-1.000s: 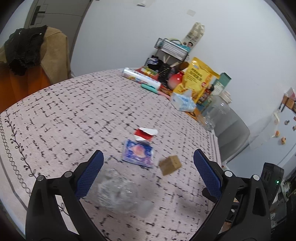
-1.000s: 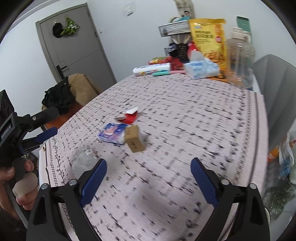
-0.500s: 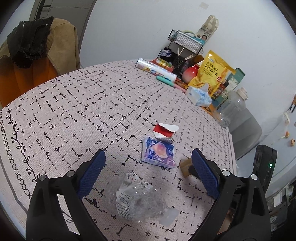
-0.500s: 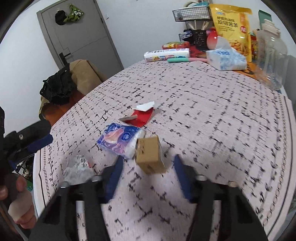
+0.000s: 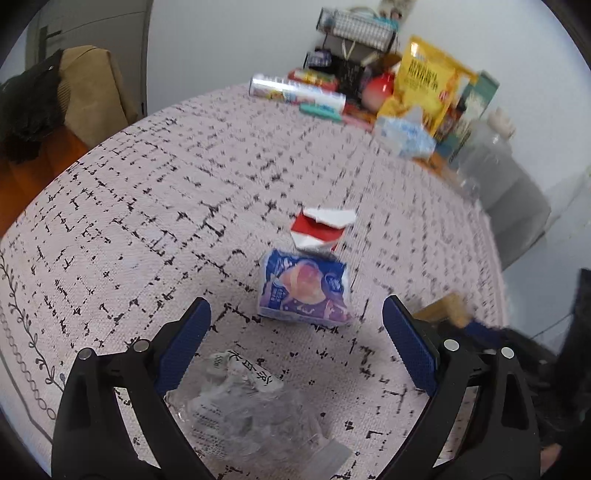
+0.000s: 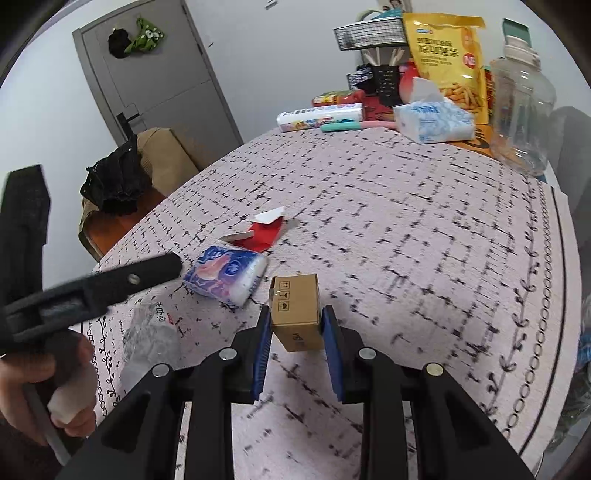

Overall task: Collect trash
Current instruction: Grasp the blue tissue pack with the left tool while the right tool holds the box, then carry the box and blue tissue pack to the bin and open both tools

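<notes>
My right gripper is shut on a small cardboard box, its blue pads against both sides; the box also shows in the left wrist view. My left gripper is open above a crumpled clear plastic wrapper, which also shows in the right wrist view. A blue tissue pack lies just beyond it. A torn red and white carton lies further out.
The round table has a patterned pink cloth. At its far side stand a tissue box, a yellow snack bag, a clear jar and a wire rack. A chair with clothes stands left.
My right gripper has closed on the cardboard box. My left gripper has moved closer over the plastic wrapper and stays open.
</notes>
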Demonstrator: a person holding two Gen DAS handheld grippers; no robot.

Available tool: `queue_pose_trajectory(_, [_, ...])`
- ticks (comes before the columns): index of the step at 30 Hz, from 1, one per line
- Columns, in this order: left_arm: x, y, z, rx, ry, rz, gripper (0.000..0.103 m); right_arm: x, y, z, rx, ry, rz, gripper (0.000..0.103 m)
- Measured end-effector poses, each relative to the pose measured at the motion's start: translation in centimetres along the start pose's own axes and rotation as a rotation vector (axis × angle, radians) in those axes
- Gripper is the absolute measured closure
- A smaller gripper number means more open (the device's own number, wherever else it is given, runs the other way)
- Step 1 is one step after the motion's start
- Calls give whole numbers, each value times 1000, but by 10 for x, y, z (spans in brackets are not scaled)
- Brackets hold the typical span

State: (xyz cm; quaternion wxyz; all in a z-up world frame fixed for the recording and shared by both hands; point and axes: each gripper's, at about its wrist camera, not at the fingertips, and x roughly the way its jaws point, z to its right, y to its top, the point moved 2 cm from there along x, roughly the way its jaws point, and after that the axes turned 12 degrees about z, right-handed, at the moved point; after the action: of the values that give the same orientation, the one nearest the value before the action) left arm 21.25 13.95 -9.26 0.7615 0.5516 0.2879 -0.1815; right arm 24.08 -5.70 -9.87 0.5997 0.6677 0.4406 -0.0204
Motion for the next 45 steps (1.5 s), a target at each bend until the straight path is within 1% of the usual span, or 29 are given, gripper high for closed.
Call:
queue_pose_trajectory(2, [6, 0, 4, 9, 5, -23, 10, -6, 1, 7, 15, -6, 9, 76])
queue_pose_trajectory(5, [20, -2, 17, 64, 23, -73, 10, -20, 1, 23, 45, -25, 26, 75])
queue_pose_trajectory(9, [34, -3, 27, 109, 51, -112, 10, -36, -1, 42, 86, -46, 39, 75])
queue_pose_trajectory(12, [38, 0, 32, 140, 76, -134, 10, -48, -3, 57, 112, -65, 52, 75])
queue_pose_trajectory(16, [46, 4, 43, 190, 81, -179, 10, -57, -5, 65, 130, -75, 62, 75])
queue_pose_trajectory(18, [55, 3, 46, 210, 90, -218, 10, -61, -6, 66, 133, -75, 66, 75])
queue_pose_trajectory(20, [63, 1, 48, 209, 89, -257, 10, -64, -8, 66, 135, -74, 70, 75])
queue_pose_trajectory(21, [64, 0, 49, 214, 91, -262, 10, -65, -8, 67, 137, -75, 71, 75])
queue_pose_trajectory(22, [65, -1, 51, 224, 95, -261, 11, -67, -9, 69, 139, -77, 71, 75])
queue_pose_trajectory(24, [65, -2, 54, 250, 117, -253, 29, -69, -11, 72, 146, -81, 73, 75])
queue_pose_trajectory(26, [61, -1, 50, 265, 153, -233, 43, -71, -12, 73, 151, -82, 75, 75])
queue_pose_trajectory(27, [58, 0, 47, 239, 128, -231, 47, -72, -12, 74, 152, -82, 76, 75])
queue_pose_trajectory(28, [56, 0, 47, 233, 115, -228, 50, -73, -12, 74, 153, -81, 77, 75])
queue_pose_trajectory(29, [53, 1, 48, 236, 108, -226, 60, -74, -13, 74, 152, -80, 79, 75])
queue_pose_trajectory(31, [44, 2, 47, 233, 111, -210, 63, -77, -13, 74, 152, -78, 83, 75])
queue_pose_trajectory(33, [35, 1, 46, 216, 91, -196, 65, -81, -13, 75, 152, -77, 90, 75])
queue_pose_trajectory(38, [5, -4, 52, 233, 81, -144, 65, -93, -14, 80, 160, -83, 106, 75])
queue_pose_trajectory(42, [-23, 0, 60, 227, 23, -96, 65, -104, -16, 84, 164, -85, 118, 75])
queue_pose_trajectory(45, [-47, 2, 76, 244, -61, -46, 65, -112, -17, 87, 169, -88, 126, 75])
